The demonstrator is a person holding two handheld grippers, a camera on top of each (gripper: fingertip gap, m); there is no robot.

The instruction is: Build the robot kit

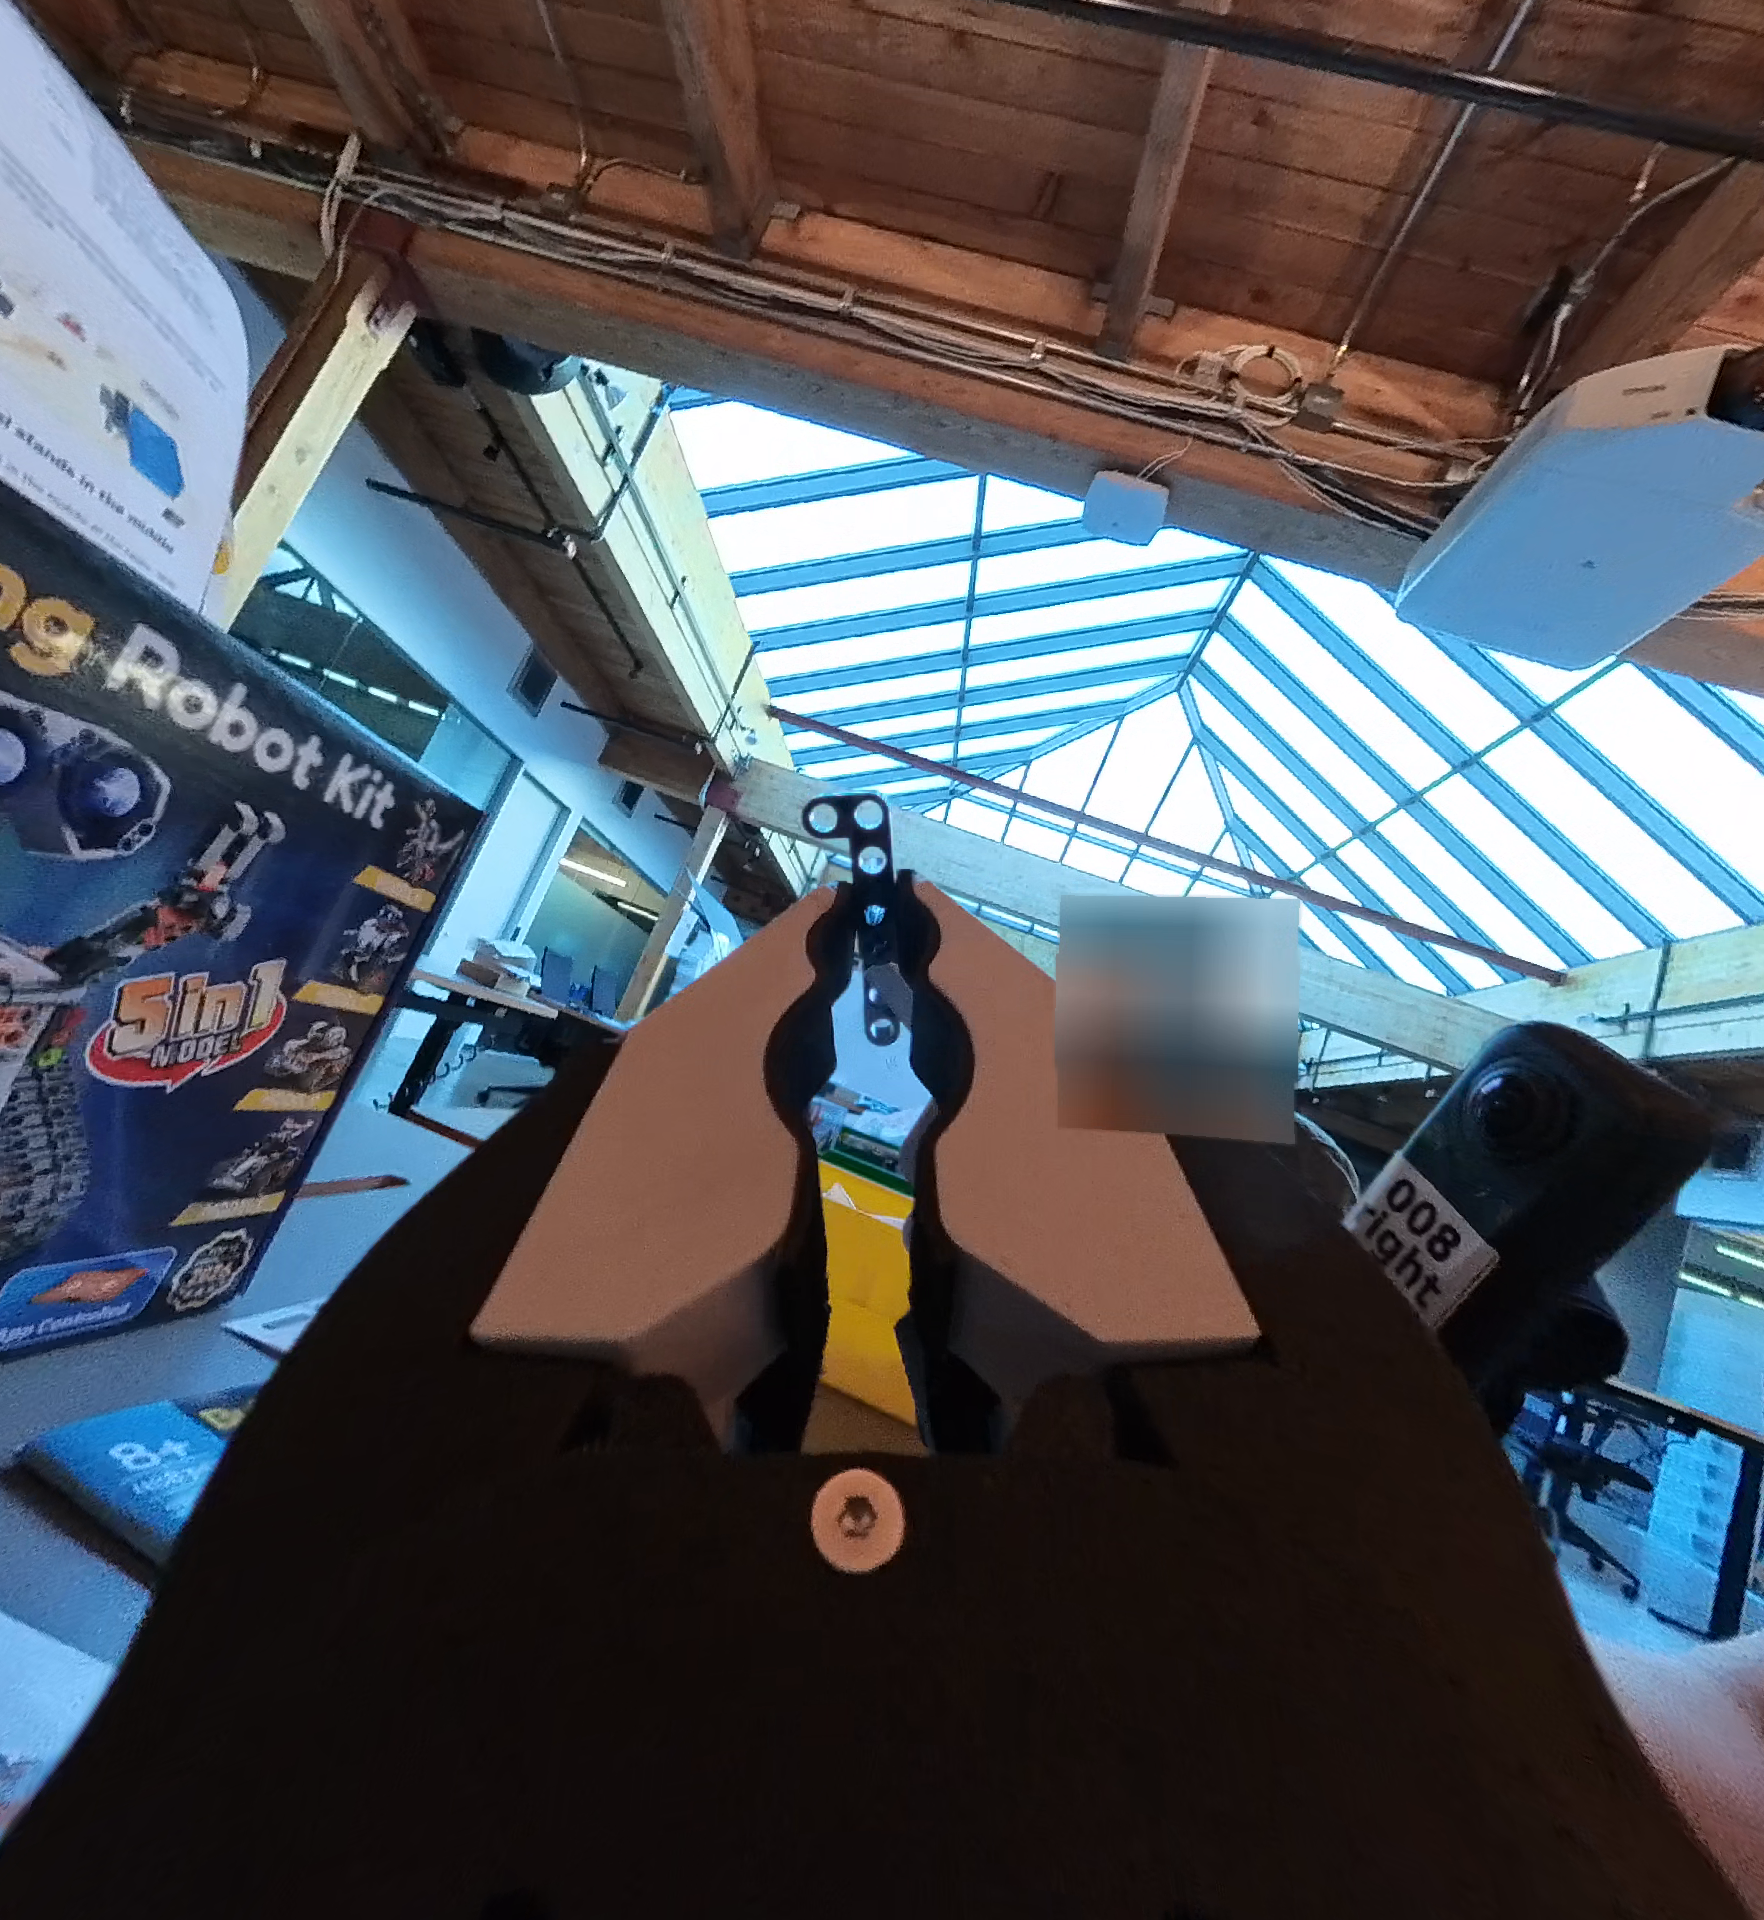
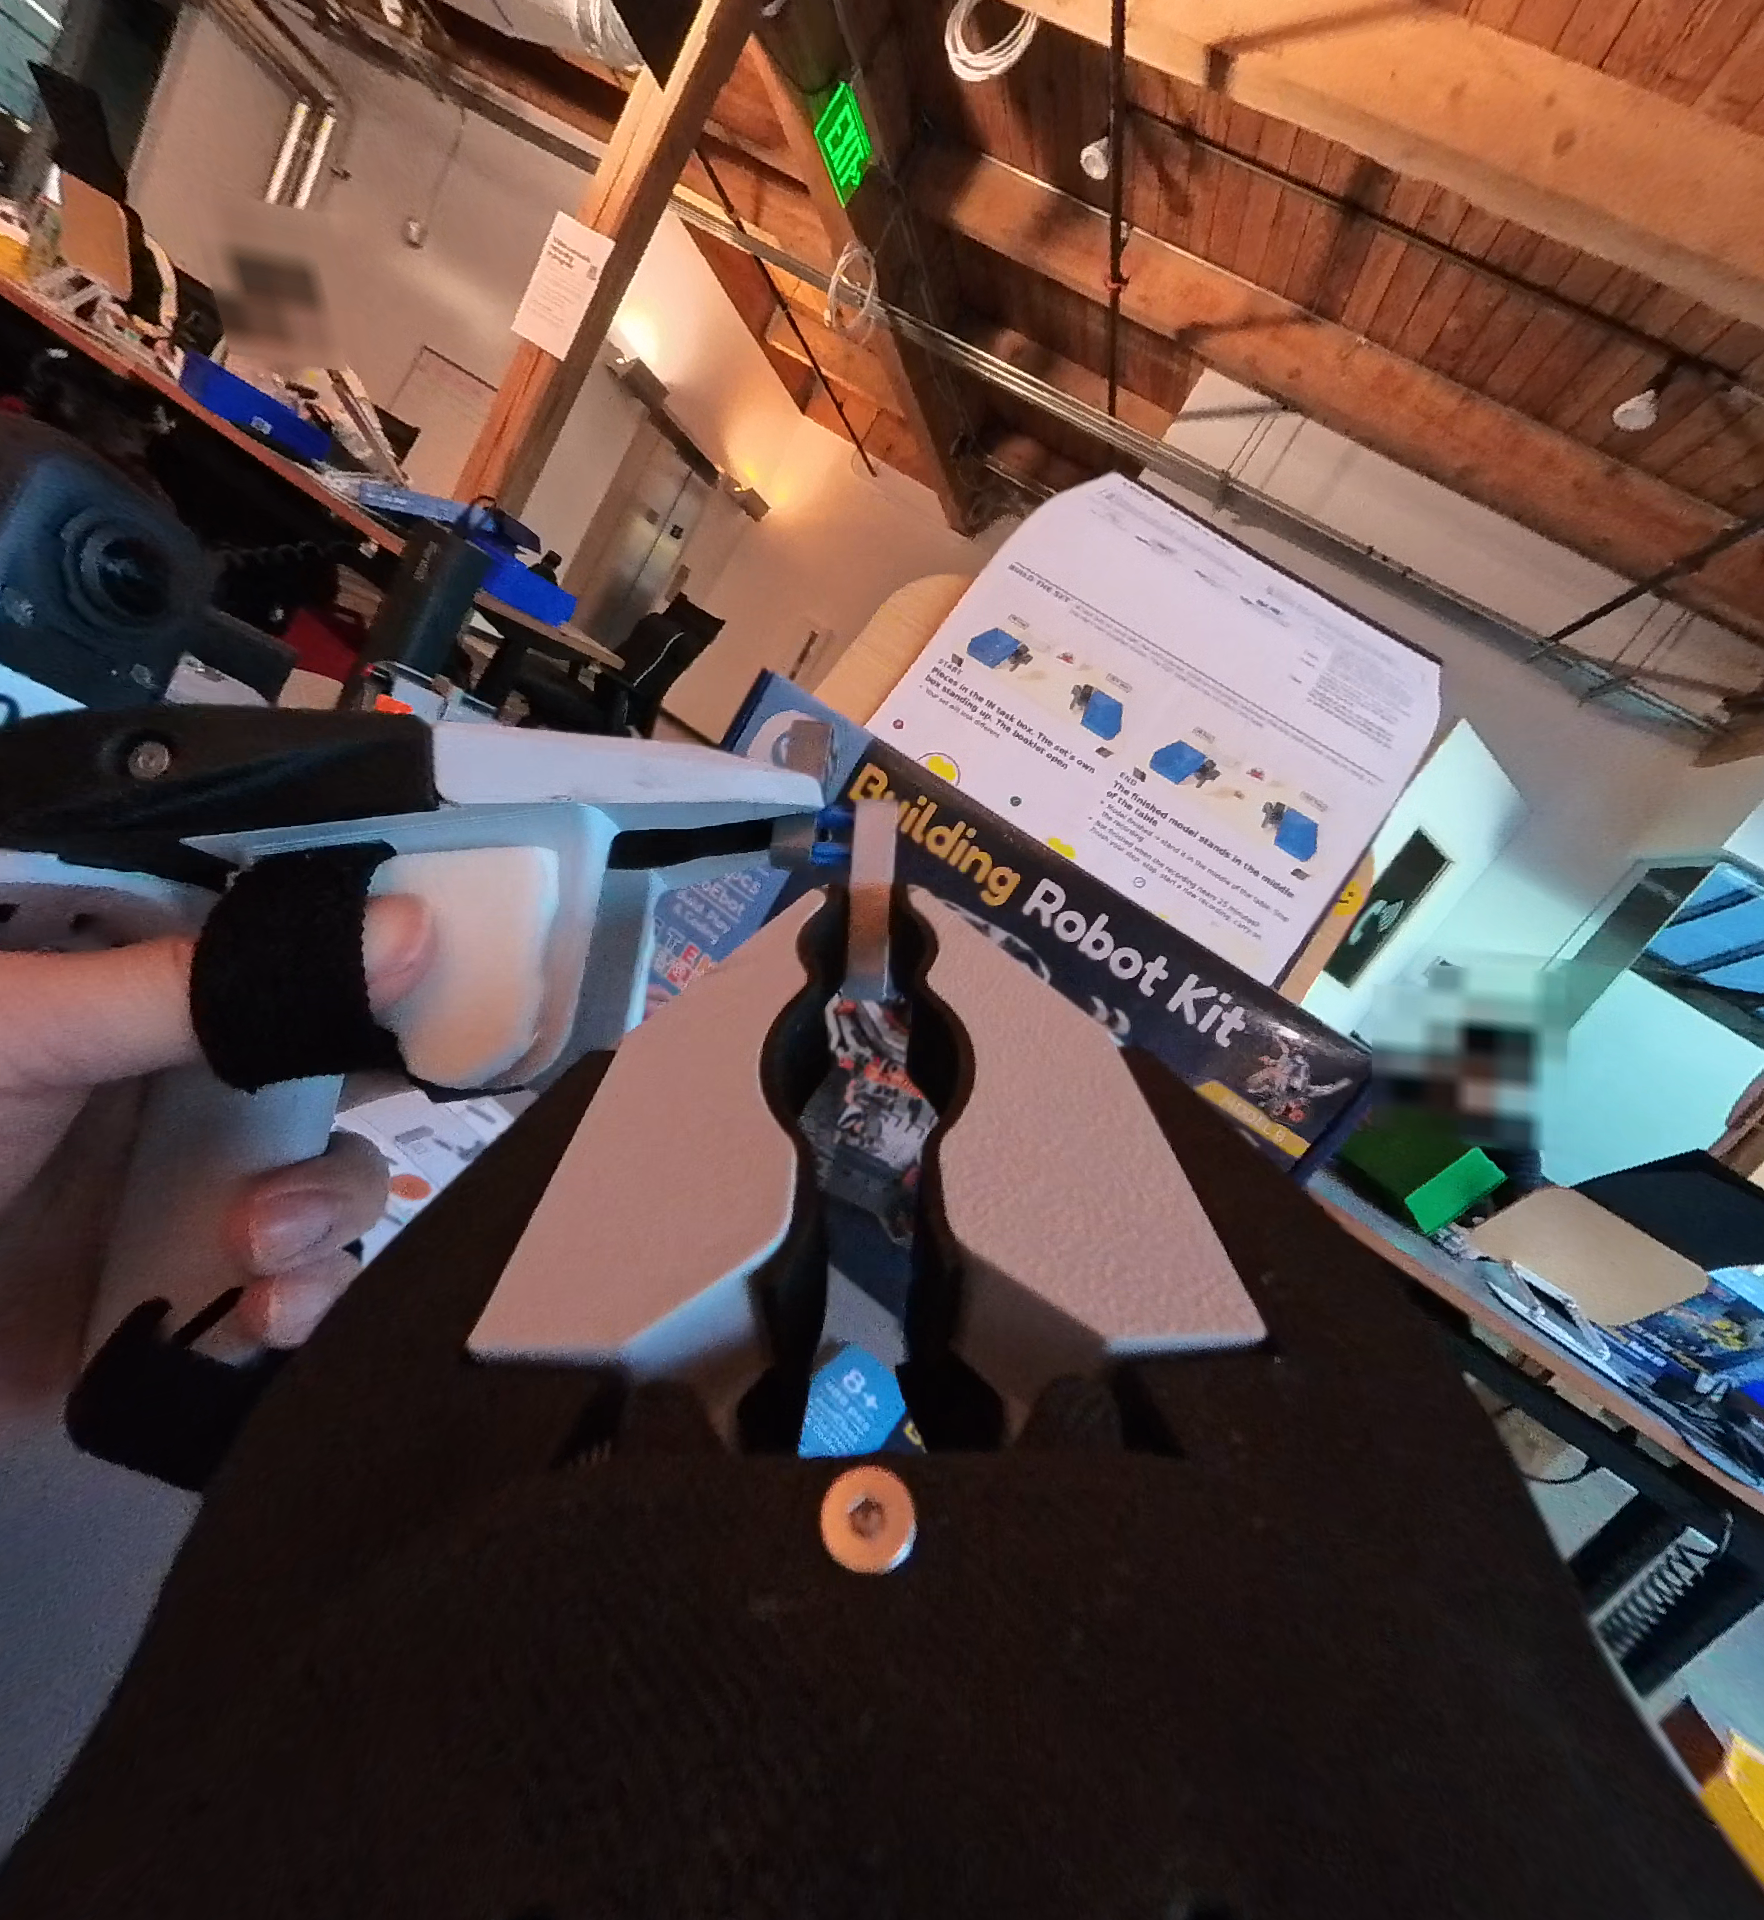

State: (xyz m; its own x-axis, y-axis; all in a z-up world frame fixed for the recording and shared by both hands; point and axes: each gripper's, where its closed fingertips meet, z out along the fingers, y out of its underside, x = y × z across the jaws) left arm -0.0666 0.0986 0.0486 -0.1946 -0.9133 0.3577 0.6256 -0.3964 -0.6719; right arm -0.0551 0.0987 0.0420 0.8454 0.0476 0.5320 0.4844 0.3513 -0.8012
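Observation:
My left gripper (image 1: 870, 896) points up toward the ceiling and is shut on a small black beam with round holes (image 1: 860, 831) that sticks out past the fingertips. A grey holed piece (image 1: 886, 1006) hangs from it between the fingers. My right gripper (image 2: 873, 906) is shut on a flat grey strip (image 2: 873, 873) that stands up from its tips. In the right wrist view the left gripper (image 2: 805, 821), held by a hand (image 2: 78, 1049), comes in from the left. Its tips, with a small blue-pinned part (image 2: 829, 826), sit right beside the grey strip.
A dark blue robot kit box (image 1: 130, 935) stands on the table; it also shows in the right wrist view (image 2: 1096, 956). A white instruction sheet (image 2: 1169, 748) stands behind it. The right gripper's camera (image 1: 1522, 1122) is close on the right. A blue booklet (image 1: 140, 1465) lies on the table. Only a small space, under 4 cm, lies between the two pairs of fingers.

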